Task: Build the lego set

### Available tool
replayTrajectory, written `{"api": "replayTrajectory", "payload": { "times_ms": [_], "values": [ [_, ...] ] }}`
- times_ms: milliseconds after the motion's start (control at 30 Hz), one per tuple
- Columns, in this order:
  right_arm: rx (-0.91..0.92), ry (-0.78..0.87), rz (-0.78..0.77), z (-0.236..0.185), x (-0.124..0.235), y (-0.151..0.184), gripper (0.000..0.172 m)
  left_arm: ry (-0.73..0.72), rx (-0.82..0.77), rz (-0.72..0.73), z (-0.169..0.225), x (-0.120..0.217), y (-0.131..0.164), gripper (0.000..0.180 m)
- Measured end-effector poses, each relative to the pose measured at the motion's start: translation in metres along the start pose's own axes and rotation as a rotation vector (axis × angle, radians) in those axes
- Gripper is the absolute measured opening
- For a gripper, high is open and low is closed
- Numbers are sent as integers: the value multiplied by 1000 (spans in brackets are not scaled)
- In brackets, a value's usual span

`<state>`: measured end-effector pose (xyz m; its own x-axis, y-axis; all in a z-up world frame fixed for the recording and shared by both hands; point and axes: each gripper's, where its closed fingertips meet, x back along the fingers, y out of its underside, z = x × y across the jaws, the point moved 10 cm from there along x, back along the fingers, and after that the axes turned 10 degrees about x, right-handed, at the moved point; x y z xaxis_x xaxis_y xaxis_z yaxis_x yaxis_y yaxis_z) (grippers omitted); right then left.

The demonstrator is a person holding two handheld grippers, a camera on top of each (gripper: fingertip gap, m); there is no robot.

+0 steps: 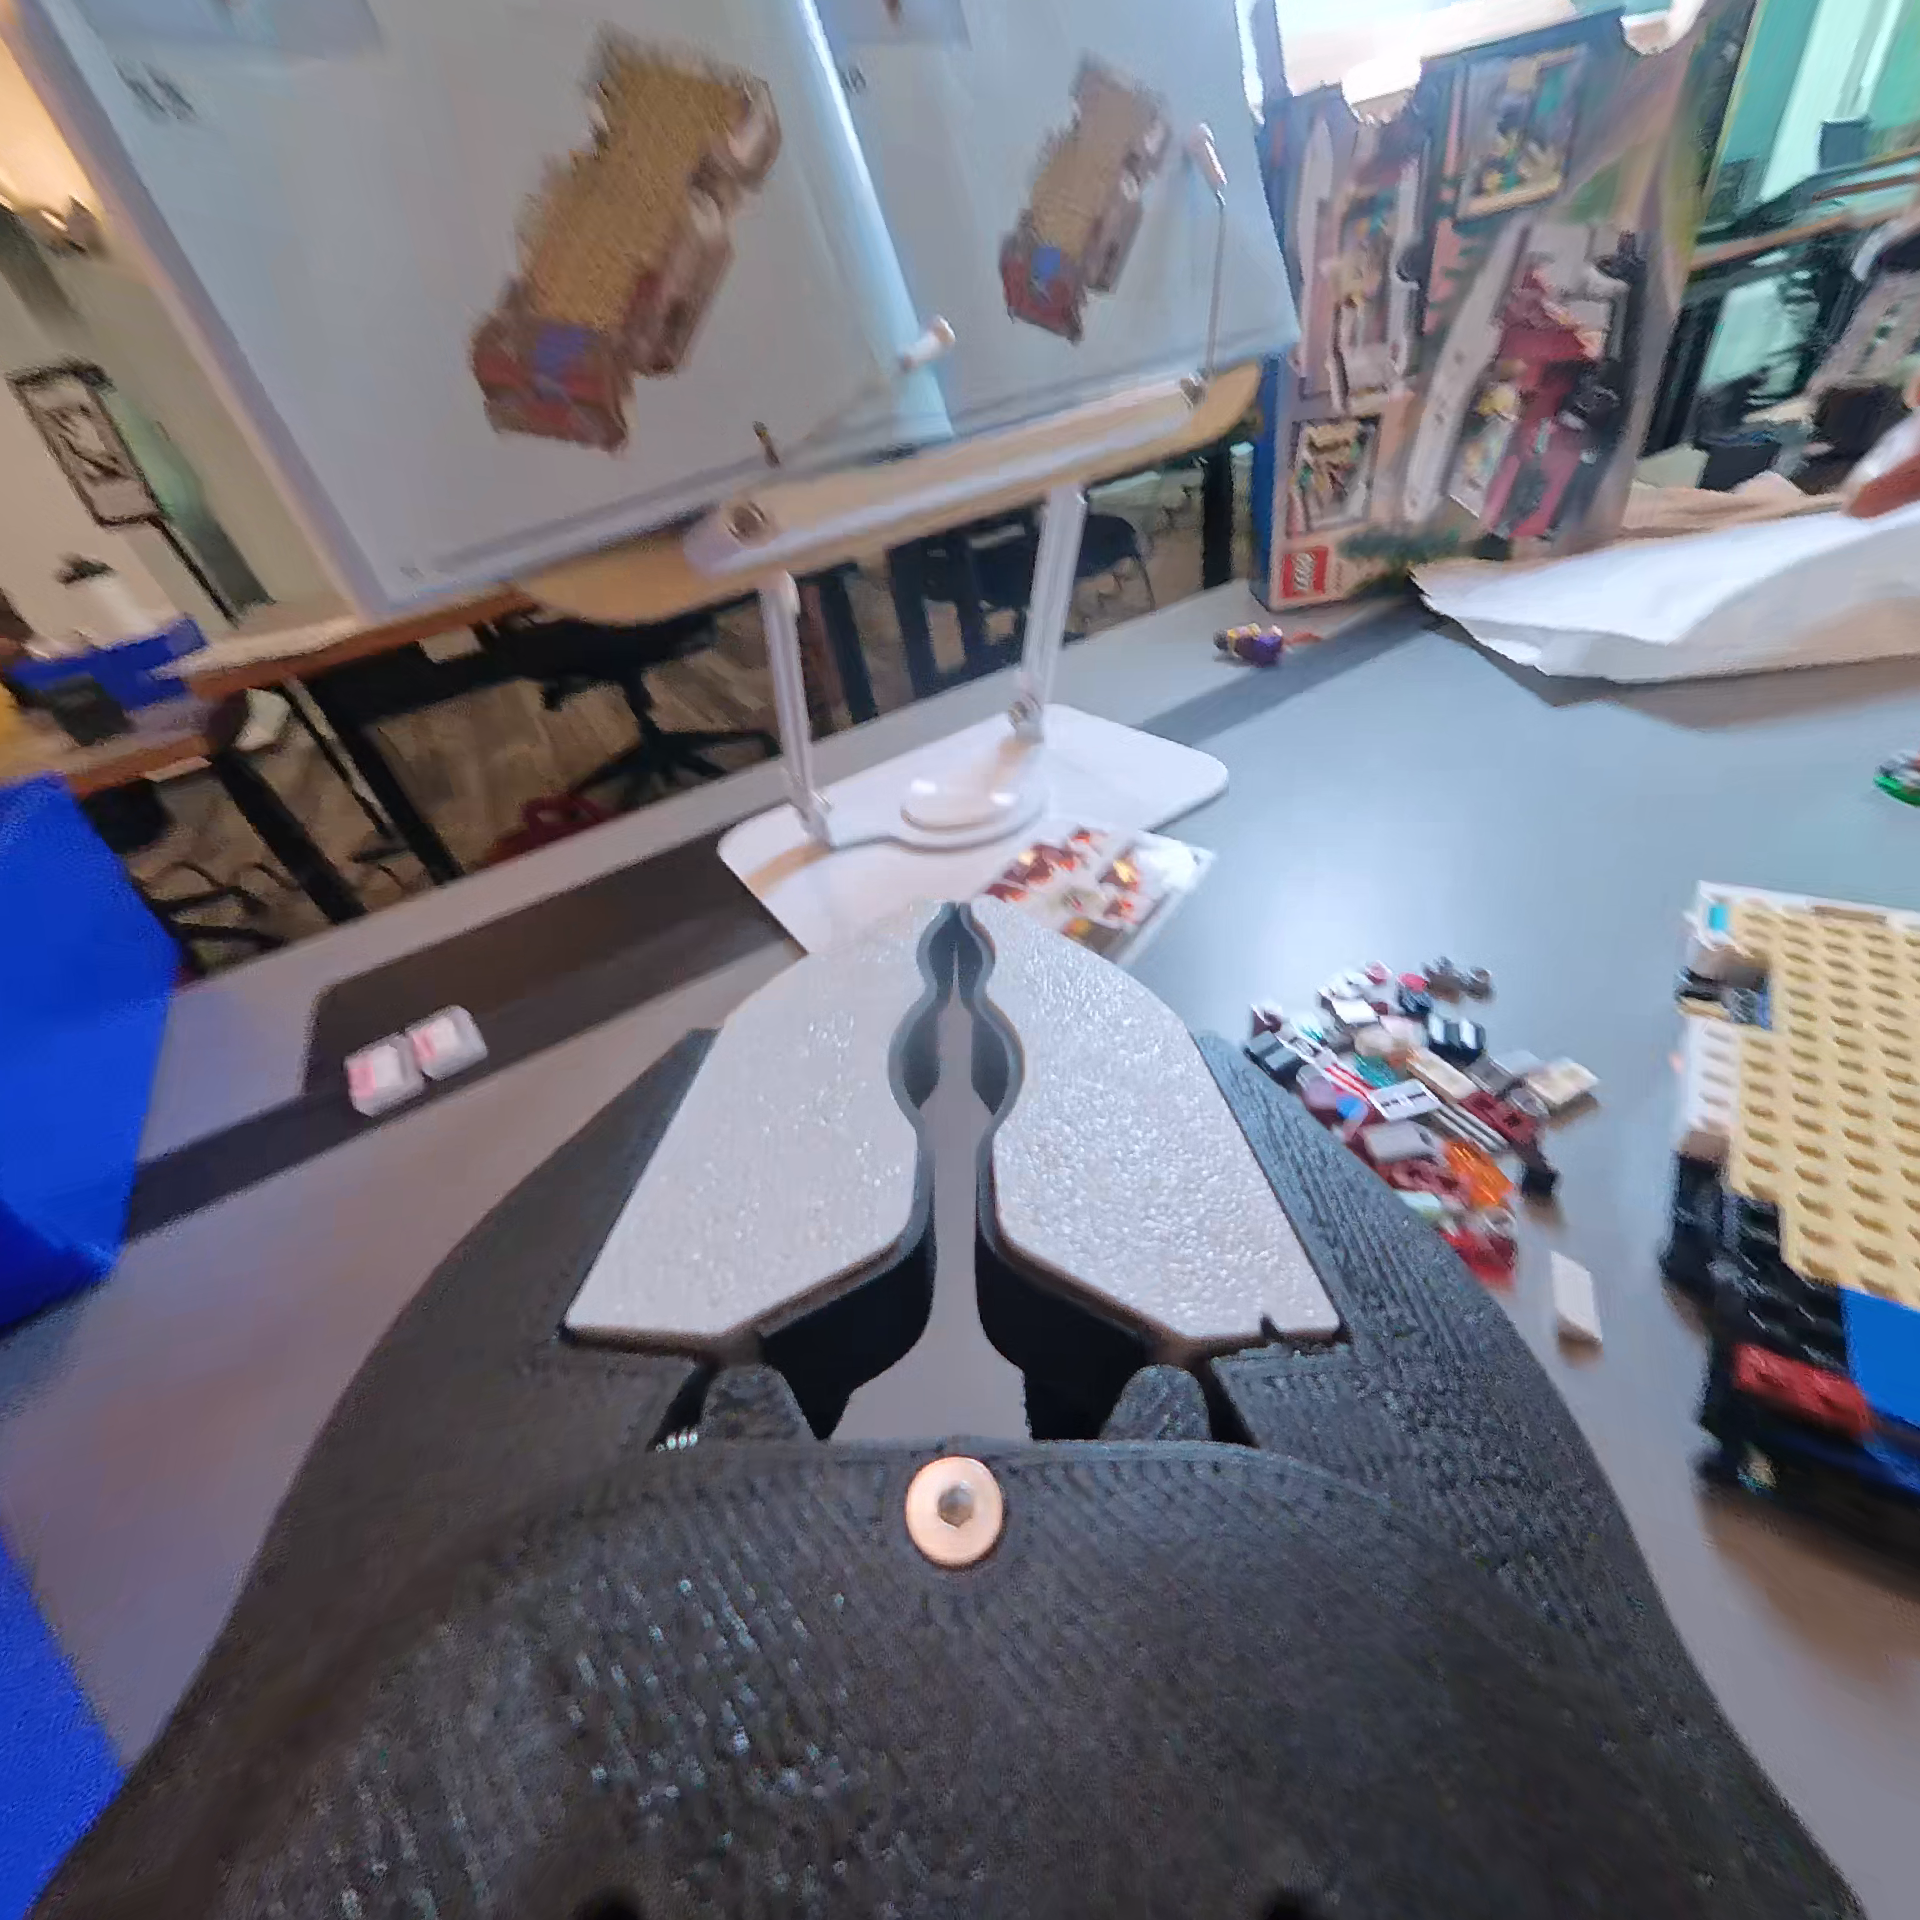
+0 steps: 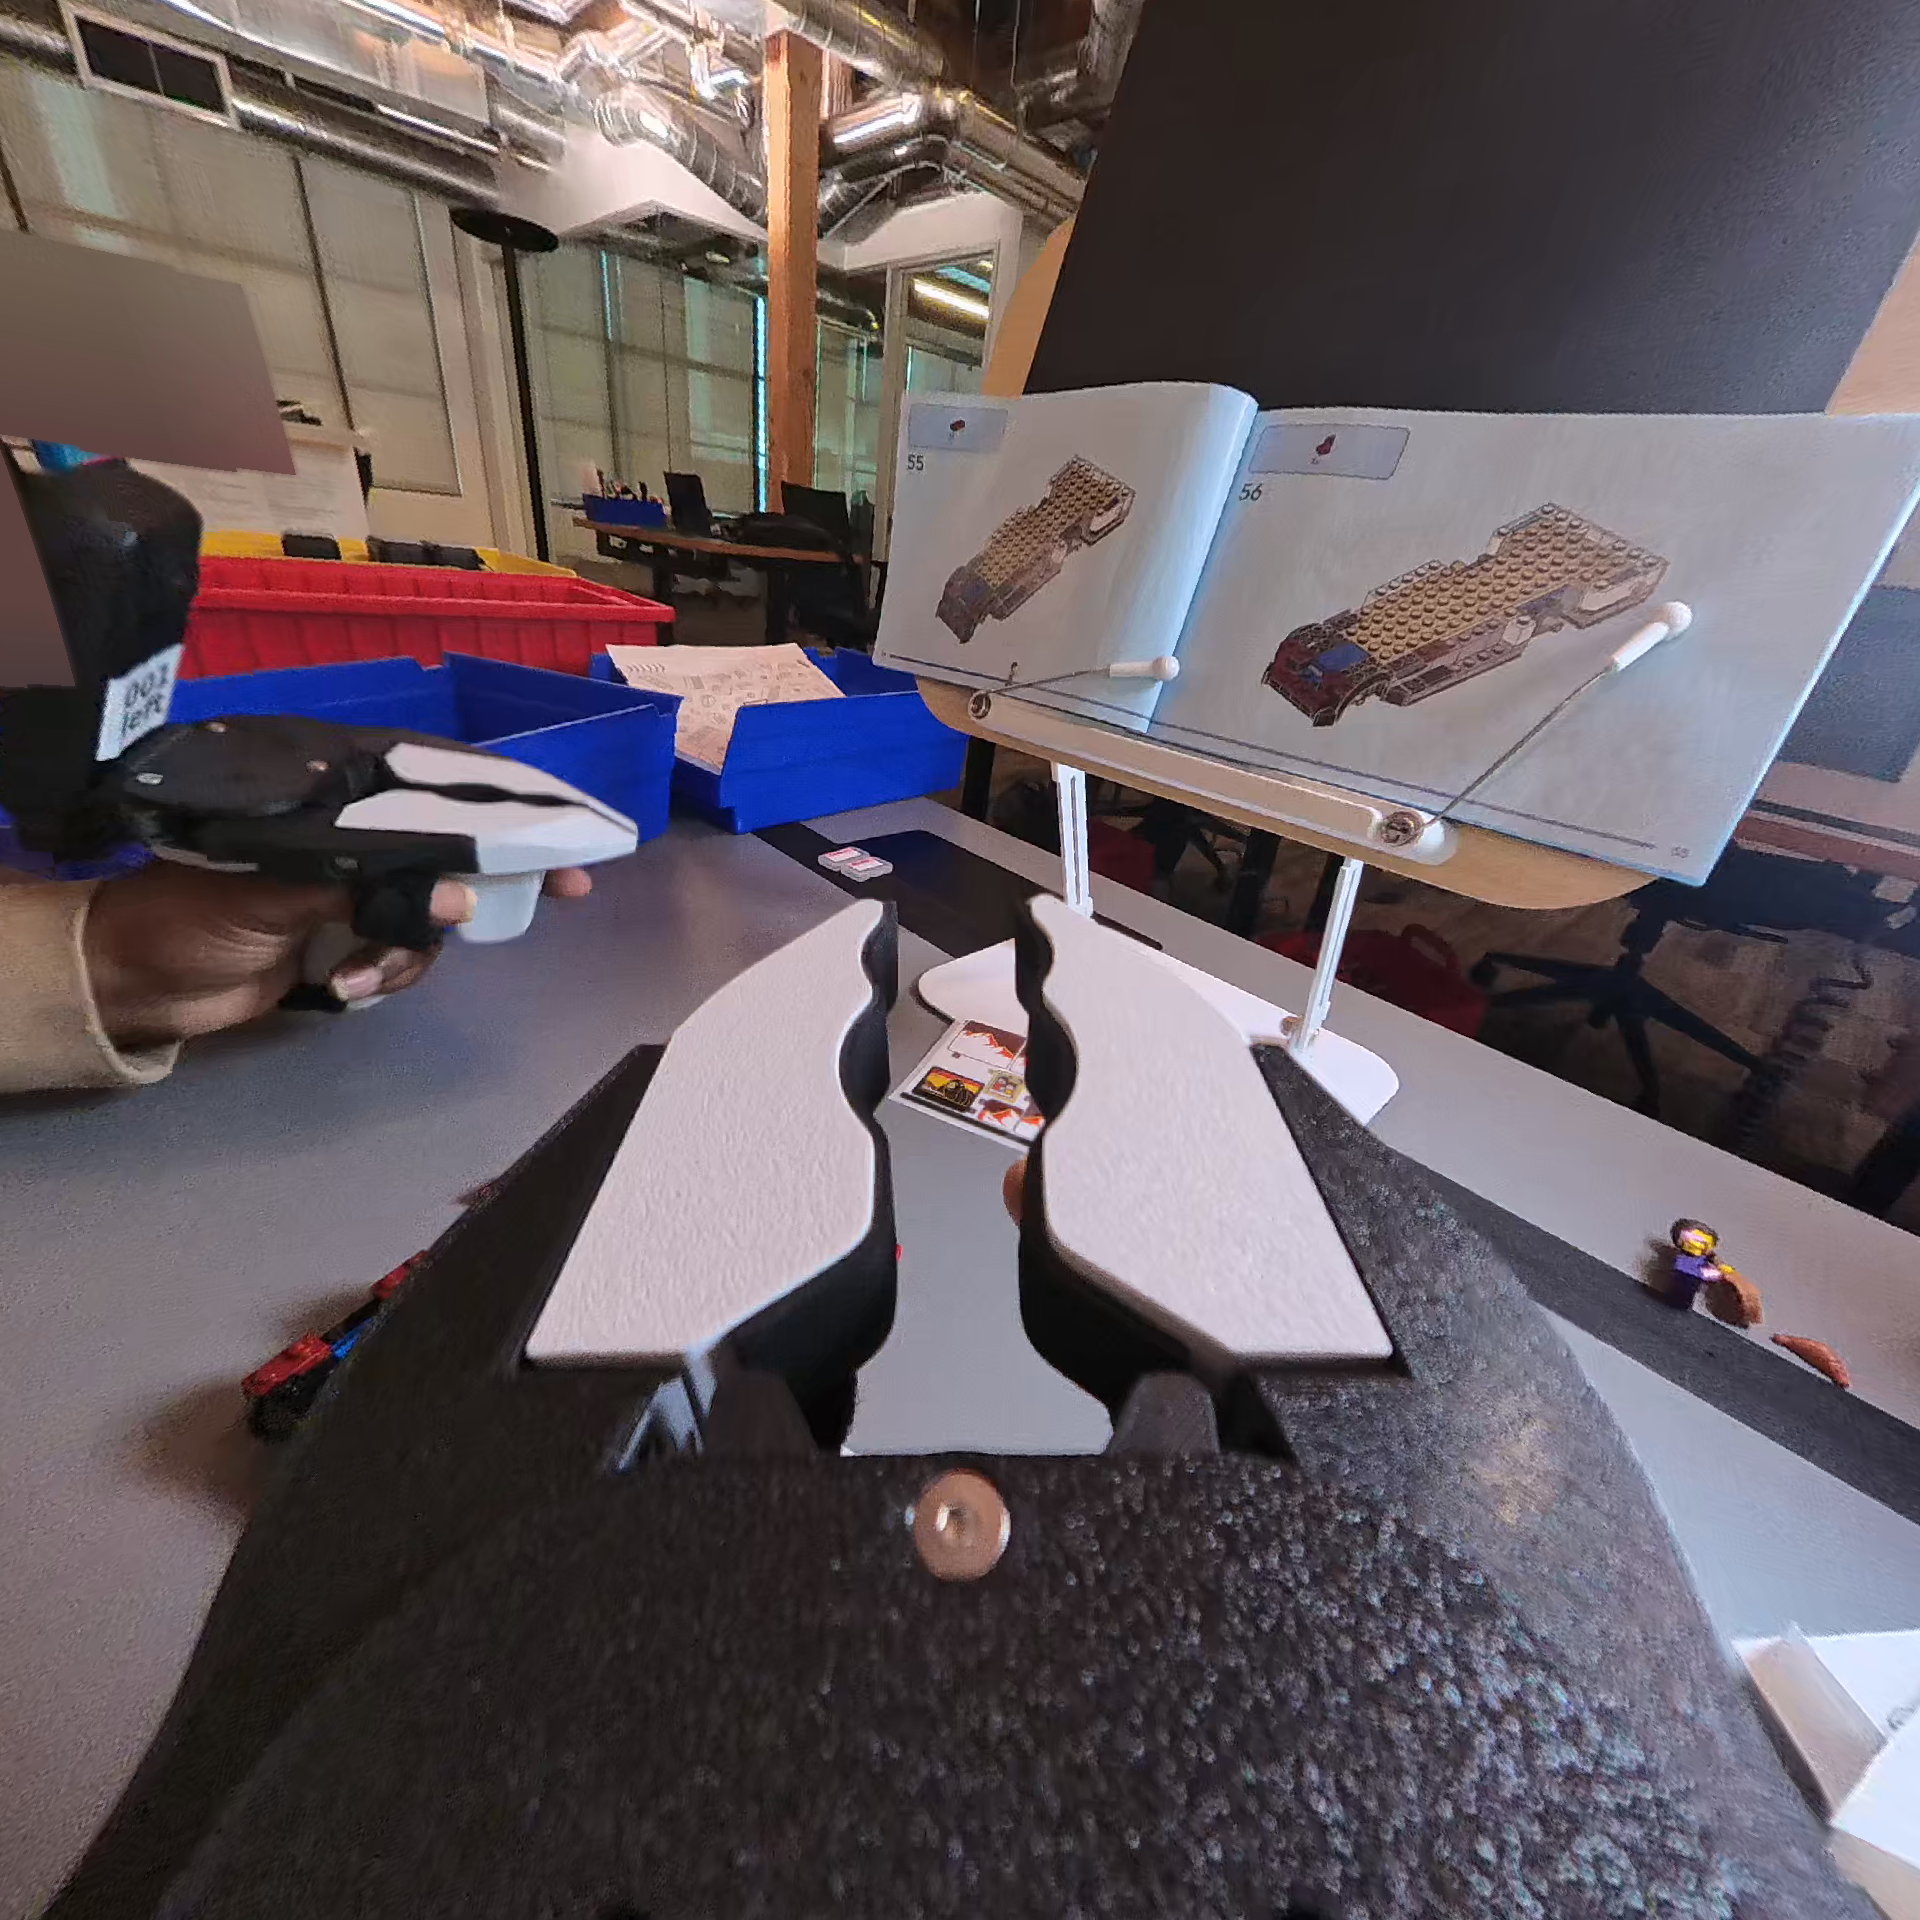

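My left gripper (image 1: 957, 914) is shut with its fingertips touching, and nothing shows between them. It hovers over the grey table (image 1: 1403, 831), short of a sticker sheet (image 1: 1091, 894) and the white stand base (image 1: 1122, 779). A pile of small bricks (image 1: 1423, 1081) and a tan-plated brick model (image 1: 1808, 1122) lie to its right. The left gripper also shows in the right wrist view (image 2: 613, 826), held in a hand, shut. My right gripper (image 2: 956, 920) is open, with nothing pressed between its pads, above the sticker sheet (image 2: 966, 1081).
An open instruction booklet (image 2: 1455, 603) rests on the stand (image 2: 1340, 1070). Blue bins (image 2: 810, 748) and a red bin (image 2: 416, 613) stand at the far left. A minifigure (image 2: 1694, 1262) is at the right. A toy box (image 1: 1455, 312) and white paper (image 1: 1714, 592) are behind. Some 20 cm of space lies between my two pairs of fingers. It is some 15 cm from my right tips to the tan-plated brick model (image 1: 1808, 1122).
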<state>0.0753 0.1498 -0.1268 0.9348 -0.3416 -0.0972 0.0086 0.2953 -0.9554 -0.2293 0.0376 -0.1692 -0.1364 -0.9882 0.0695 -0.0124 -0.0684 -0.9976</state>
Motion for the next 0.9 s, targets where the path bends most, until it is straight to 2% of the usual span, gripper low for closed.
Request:
{"api": "replayTrajectory", "payload": {
  "times_ms": [233, 367, 500, 667, 900],
  "values": [
    [-2, 3, 4, 0, 1, -2, 20, -167, -3, 270, -35, -39, -93, 0],
    [8, 18, 8, 1, 4, -5, 20, -214, 47, 345, -55, -63, -131, 0],
    [4, 23, -4, 3, 5, -2, 19, -234, 71, 321, -69, -75, -131, 2],
    [-8, 18, -24, 4, 2, 6, 19, -240, 76, 294, -77, -74, -119, 2],
    [-1, 14, -29, 1, 1, 6, 19, -229, 72, 287, -76, -74, -117, 3]
  ]
}}
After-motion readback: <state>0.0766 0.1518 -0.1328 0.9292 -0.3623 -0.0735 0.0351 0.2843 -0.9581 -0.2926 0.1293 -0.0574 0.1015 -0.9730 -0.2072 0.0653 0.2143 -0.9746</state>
